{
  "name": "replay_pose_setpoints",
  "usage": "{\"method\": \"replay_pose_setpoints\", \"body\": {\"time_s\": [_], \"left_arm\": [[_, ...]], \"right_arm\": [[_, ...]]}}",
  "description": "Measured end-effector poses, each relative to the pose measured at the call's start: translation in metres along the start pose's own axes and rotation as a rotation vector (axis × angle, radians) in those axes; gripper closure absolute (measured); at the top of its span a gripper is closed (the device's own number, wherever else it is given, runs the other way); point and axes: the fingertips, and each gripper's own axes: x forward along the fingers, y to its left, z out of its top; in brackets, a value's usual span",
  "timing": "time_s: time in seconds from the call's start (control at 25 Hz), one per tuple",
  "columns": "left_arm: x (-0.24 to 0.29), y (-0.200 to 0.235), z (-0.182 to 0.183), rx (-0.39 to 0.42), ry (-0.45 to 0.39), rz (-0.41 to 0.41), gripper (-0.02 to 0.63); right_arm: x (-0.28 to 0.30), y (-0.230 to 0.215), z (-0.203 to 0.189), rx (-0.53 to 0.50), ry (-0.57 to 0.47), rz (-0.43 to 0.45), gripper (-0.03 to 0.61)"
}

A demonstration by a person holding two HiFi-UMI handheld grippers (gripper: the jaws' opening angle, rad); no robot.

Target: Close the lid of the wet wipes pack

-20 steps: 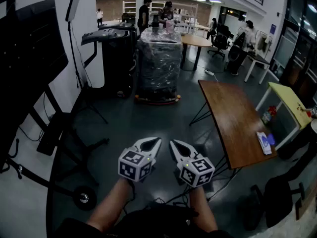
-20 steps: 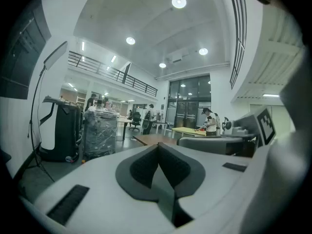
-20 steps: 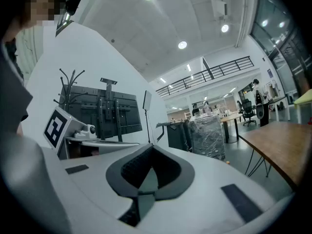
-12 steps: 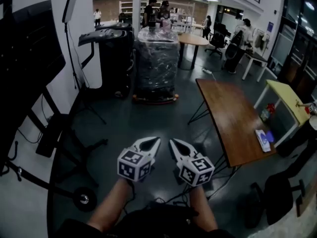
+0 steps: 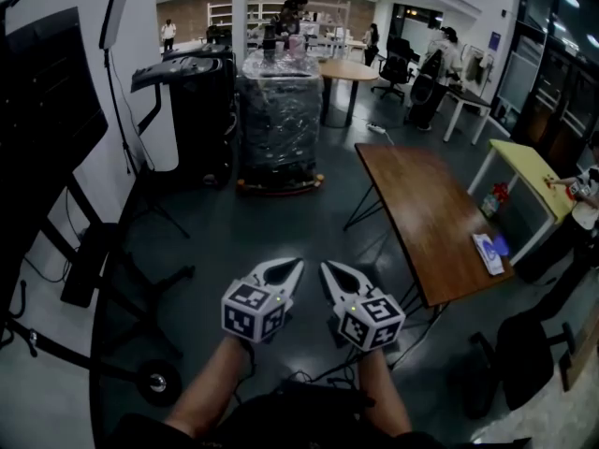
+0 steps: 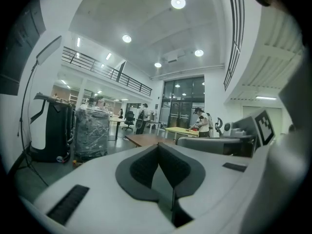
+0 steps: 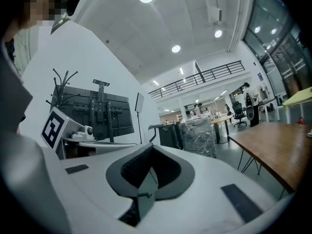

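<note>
The left gripper (image 5: 296, 265) has its jaws pressed together with nothing between them; in the left gripper view the dark pads (image 6: 146, 167) meet at the tip. The right gripper (image 5: 328, 269) is likewise closed on nothing, its pads (image 7: 139, 169) meeting in the right gripper view. Both sit at lower centre of the head view, side by side and just apart, tips angled toward each other, held out over the dark floor (image 5: 243, 232) on two bare forearms.

The wet wipes pack (image 5: 489, 253), a flat white-and-blue item, lies at centre right of the head view near the front right corner of a long brown table (image 5: 421, 204), well apart from both grippers. It is too small to tell how its lid stands.

A yellow table (image 5: 533, 168) stands further right. At upper centre a plastic-wrapped load (image 5: 279, 120) stands beside a black machine (image 5: 192, 110).
</note>
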Motion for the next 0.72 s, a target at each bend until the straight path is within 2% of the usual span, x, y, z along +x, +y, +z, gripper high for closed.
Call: {"method": "replay_pose_setpoints", "body": {"time_s": [0.2, 0.52, 0.72], "left_arm": [[0.019, -0.024, -0.003, 0.008, 0.017, -0.077, 0.606], [0.07, -0.099, -0.008, 0.052, 0.06, -0.255, 0.607], [0.111, -0.151, -0.011, 0.077, 0.087, -0.351, 0.607]], "right_arm": [[-0.024, -0.022, 0.001, 0.01, -0.021, -0.088, 0.569], [-0.095, -0.078, 0.002, 0.046, -0.061, -0.281, 0.569], [-0.14, -0.12, 0.007, 0.067, -0.09, -0.367, 0.569]]}}
